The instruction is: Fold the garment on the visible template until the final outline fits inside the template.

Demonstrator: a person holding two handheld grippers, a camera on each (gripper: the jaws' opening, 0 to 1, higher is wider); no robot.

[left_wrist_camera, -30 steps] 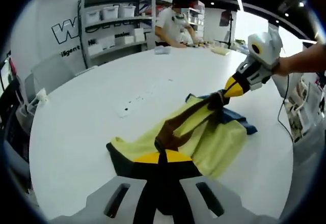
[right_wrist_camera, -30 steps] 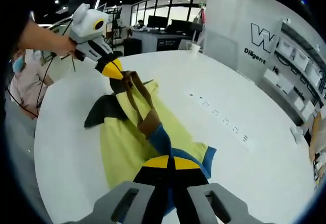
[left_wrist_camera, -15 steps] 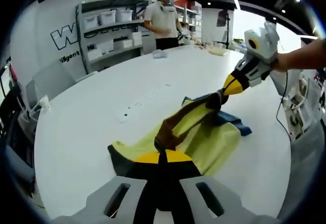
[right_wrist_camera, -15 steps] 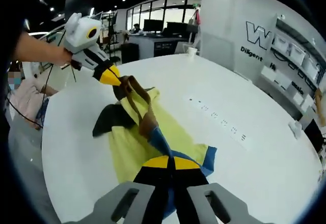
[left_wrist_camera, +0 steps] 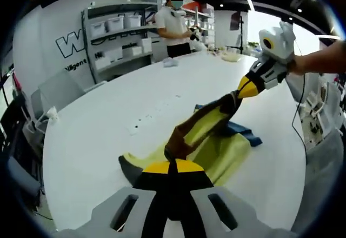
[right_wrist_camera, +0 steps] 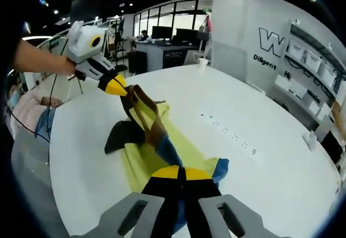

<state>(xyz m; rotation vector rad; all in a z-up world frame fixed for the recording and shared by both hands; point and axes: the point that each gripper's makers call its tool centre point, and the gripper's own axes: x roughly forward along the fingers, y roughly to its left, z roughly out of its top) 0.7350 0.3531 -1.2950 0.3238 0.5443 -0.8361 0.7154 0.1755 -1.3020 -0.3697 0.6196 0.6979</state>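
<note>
With the fingers of the left gripper point(left_wrist_camera: 171, 165) and right gripper point(right_wrist_camera: 179, 171) each pinching an edge of the garment point(left_wrist_camera: 216, 140), half lifted off the tabletop point(left_wrist_camera: 108, 113), an uneven pull could bunch the fold.

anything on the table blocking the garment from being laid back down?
Nothing visible. Both hand-held grippers, left and right, hold the garment by its edge; the white table around it is bare.

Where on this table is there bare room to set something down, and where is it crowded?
Bare white table stretches between the garment and the row of small dark marks, and beyond them toward the shelving. The crowded part is the garment, stretched between the left gripper and right gripper.
</note>
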